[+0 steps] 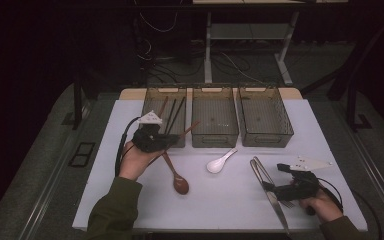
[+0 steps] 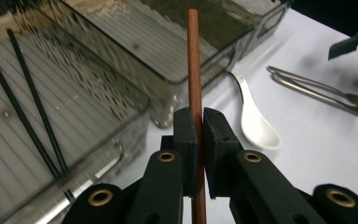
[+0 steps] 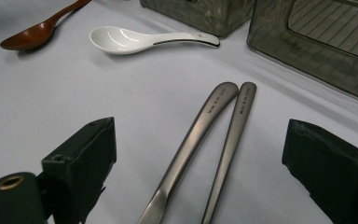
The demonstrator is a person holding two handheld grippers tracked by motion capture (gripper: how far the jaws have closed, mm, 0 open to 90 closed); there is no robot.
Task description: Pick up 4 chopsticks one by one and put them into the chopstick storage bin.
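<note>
The table (image 1: 220, 200) carries a white, matte top, lit from above; its far edge shows a strip of bare wood behind the bins. Around it the floor is grey and the room is dark. Behind the table stands a pale desk frame (image 1: 245, 35) with loose cables (image 1: 155, 50) trailing beneath it.

Three clear ribbed bins stand in a row at the far side, touching or nearly so. The left bin (image 1: 152, 107) holds dark chopsticks (image 1: 172, 115) laid lengthwise (two black ones are plain in the left gripper view). The middle bin (image 1: 215, 117) and the right bin (image 1: 265, 117) show bare ribbed floors.

The left gripper (image 2: 199, 135) is clenched on a brown wooden stick (image 2: 194, 60), the pads pressing its shaft from both sides. The stick rises past the pads toward the bins; in the high view it lies slanted at the near right corner of the left bin, held above the table. The left hand (image 1: 135, 160) sits just before that bin.

A wooden spoon (image 1: 177, 177) lies on the top near the left hand, bowl toward the person. A white spoon (image 1: 220, 162) lies just before the middle bin.

The right gripper (image 3: 198, 163) stands released, its jaws wide apart on either side of two steel handles (image 3: 214, 126) that lie side by side on the top; the pads do not touch them. The right hand (image 1: 322, 202) rests near the near right corner.
</note>
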